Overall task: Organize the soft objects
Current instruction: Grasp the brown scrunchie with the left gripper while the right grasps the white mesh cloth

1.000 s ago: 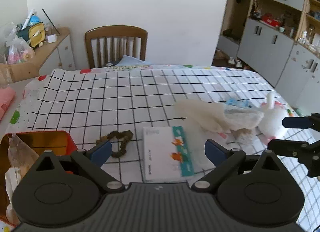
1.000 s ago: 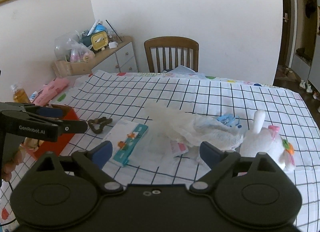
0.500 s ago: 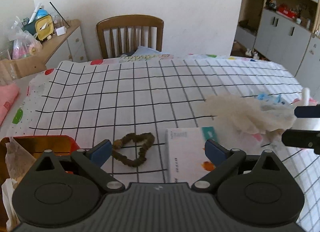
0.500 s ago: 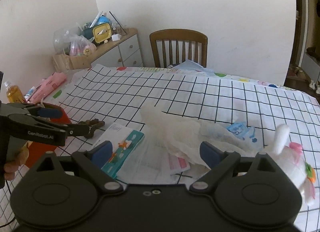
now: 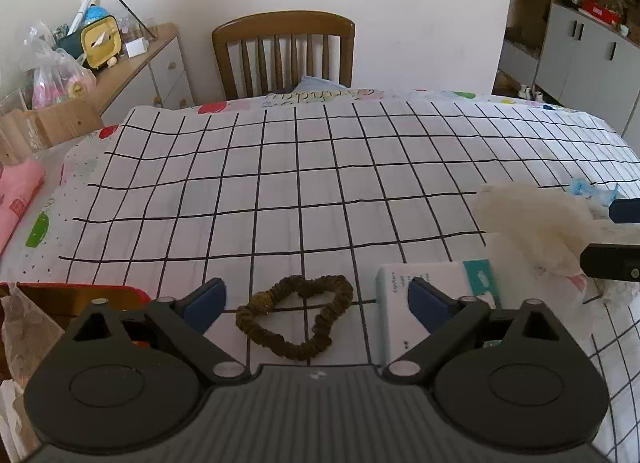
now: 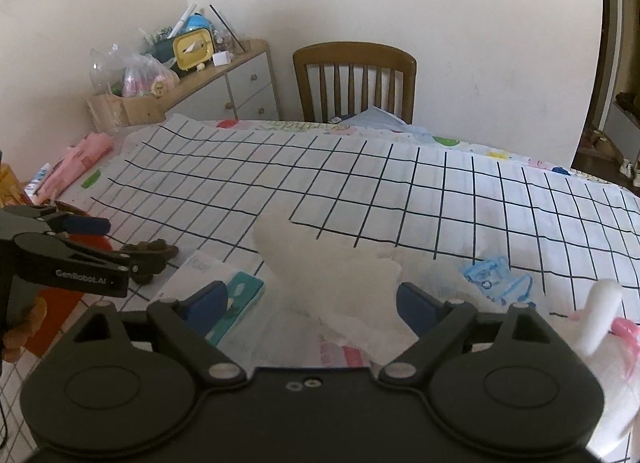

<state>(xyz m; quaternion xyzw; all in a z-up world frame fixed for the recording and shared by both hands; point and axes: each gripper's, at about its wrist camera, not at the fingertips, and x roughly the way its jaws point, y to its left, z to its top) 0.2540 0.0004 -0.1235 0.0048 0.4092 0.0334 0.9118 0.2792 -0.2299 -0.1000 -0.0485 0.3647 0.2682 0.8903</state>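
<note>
Both tongs stand spread and grip nothing, each having just narrowed slightly. Left gripper hangs over a brown fabric scrunchie on the checked tablecloth; right gripper frames a crumpled white cloth beside a white plush rabbit.

"GenRobot.AI" is printed in white on the black finger of the left gripper, at the left edge of the right wrist view. Print on the white packet is too small to be read.
</note>
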